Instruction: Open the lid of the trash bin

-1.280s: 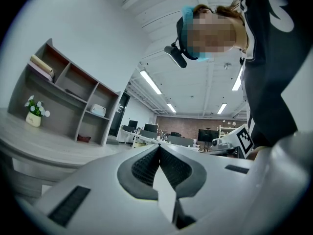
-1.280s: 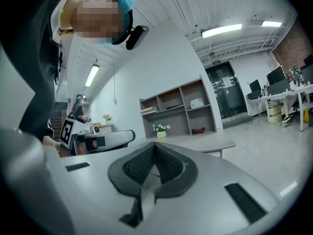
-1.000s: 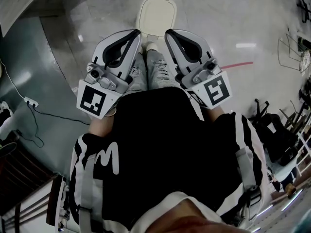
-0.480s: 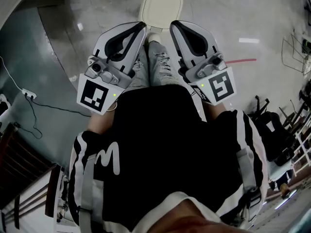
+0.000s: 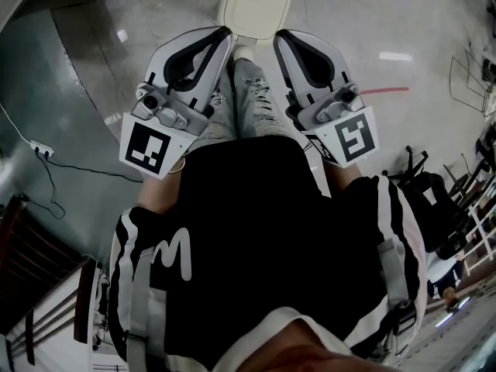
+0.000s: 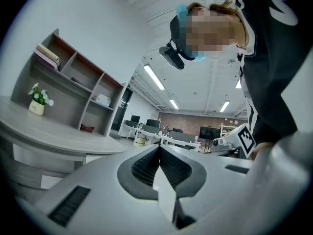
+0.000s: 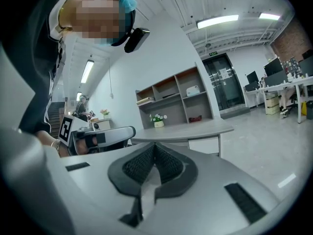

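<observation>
The trash bin [image 5: 256,5] sits on the floor [image 5: 372,22] right in front of the person's shoe [image 5: 242,53], cream lid flat down. Both grippers are held over the person's thighs, pointing toward the bin, one on each side of the legs. The left gripper [image 5: 220,37] has its jaws pressed together with nothing in them, clear in its own view [image 6: 159,148]. Same deal with the right gripper [image 5: 280,37]: pads meeting, empty [image 7: 154,146]. Neither one looks to be touching the bin.
</observation>
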Available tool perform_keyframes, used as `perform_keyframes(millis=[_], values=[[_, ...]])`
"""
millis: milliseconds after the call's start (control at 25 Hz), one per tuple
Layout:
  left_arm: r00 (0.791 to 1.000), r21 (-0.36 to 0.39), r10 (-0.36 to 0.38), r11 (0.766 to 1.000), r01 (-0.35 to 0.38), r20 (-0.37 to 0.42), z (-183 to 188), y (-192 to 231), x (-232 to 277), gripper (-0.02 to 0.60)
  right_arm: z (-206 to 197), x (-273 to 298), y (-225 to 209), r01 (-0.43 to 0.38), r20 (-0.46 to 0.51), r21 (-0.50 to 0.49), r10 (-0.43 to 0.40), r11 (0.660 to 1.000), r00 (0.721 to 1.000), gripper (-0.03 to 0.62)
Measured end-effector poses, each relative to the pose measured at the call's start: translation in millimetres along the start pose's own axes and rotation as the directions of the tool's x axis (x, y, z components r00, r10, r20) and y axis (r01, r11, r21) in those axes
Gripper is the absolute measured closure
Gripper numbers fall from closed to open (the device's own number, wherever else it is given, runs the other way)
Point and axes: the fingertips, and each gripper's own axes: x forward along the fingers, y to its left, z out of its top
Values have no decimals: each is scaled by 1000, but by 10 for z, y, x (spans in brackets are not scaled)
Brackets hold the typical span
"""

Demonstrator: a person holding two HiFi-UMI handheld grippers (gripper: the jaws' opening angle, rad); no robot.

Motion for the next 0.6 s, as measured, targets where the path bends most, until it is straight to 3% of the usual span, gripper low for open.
perform_keyframes(millis=[600], values=[[999, -34, 28, 999, -28, -18, -407, 189, 21, 580, -421, 134, -104, -14, -42, 28, 15, 999, 999, 585]])
